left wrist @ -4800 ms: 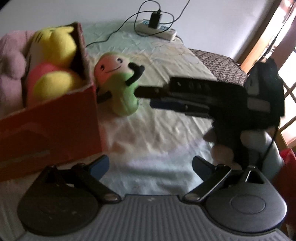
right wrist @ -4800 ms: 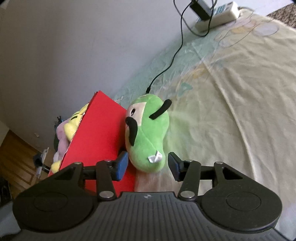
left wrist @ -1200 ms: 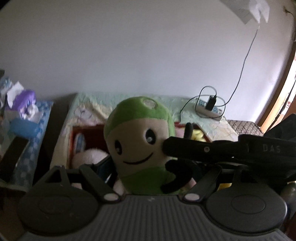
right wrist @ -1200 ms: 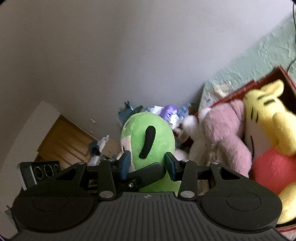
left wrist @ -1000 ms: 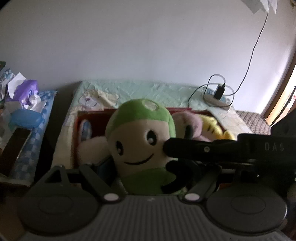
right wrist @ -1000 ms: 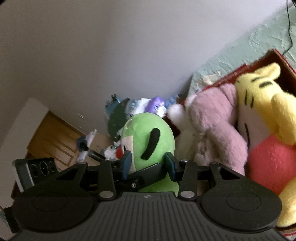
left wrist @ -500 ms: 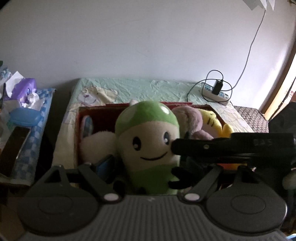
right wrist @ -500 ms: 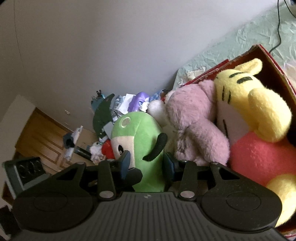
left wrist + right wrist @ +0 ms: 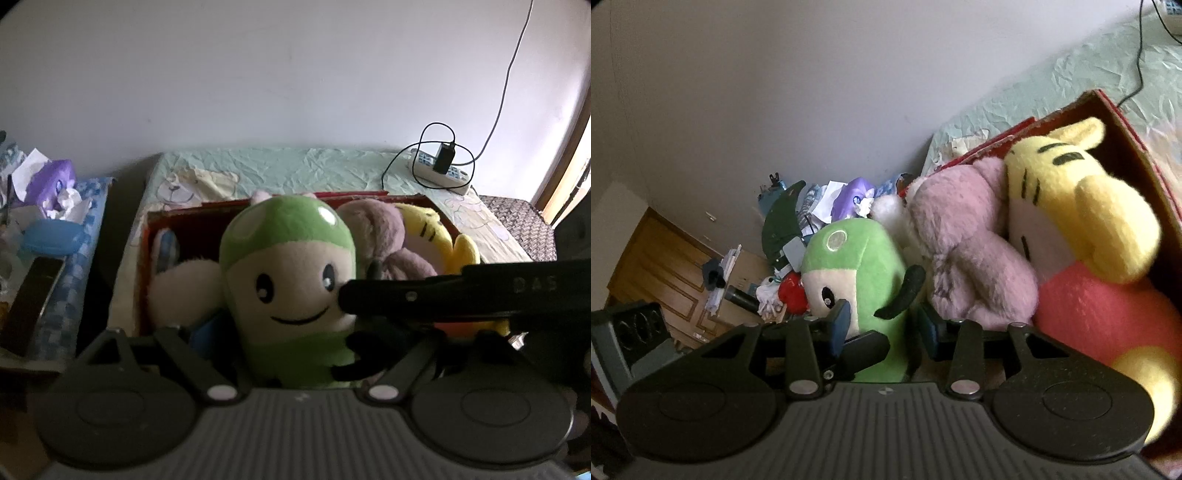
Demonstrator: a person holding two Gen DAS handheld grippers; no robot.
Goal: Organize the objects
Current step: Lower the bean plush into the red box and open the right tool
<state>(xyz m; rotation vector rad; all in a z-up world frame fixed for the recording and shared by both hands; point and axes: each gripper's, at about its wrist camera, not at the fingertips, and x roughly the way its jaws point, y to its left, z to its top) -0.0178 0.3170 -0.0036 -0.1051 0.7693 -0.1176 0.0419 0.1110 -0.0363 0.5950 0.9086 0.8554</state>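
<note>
A green and cream plush point(image 9: 291, 273) with a smiling face hangs upright over the left part of a red box point(image 9: 332, 195). My right gripper point(image 9: 884, 325) is shut on the green plush point(image 9: 857, 266) at its lower body. One of its fingers point(image 9: 406, 295) crosses the left wrist view from the right and touches the plush's cheek. My left gripper point(image 9: 299, 332) stands open with the plush between its fingers; its right finger is hidden. Inside the box lie a white plush point(image 9: 184, 284), a pink plush point(image 9: 967, 251) and a yellow and red plush point(image 9: 1082, 206).
The box rests on a bed with a pale green sheet point(image 9: 295, 166). A power strip with a charger and cable point(image 9: 439, 170) lies at the bed's far right by the wall. A cluttered side table point(image 9: 55, 206) stands to the left. Wooden doors point(image 9: 665, 266) show beyond.
Both grippers and the green plush have come down toward the box, which now sits larger in both views. The right gripper has kept its hold on the plush.
</note>
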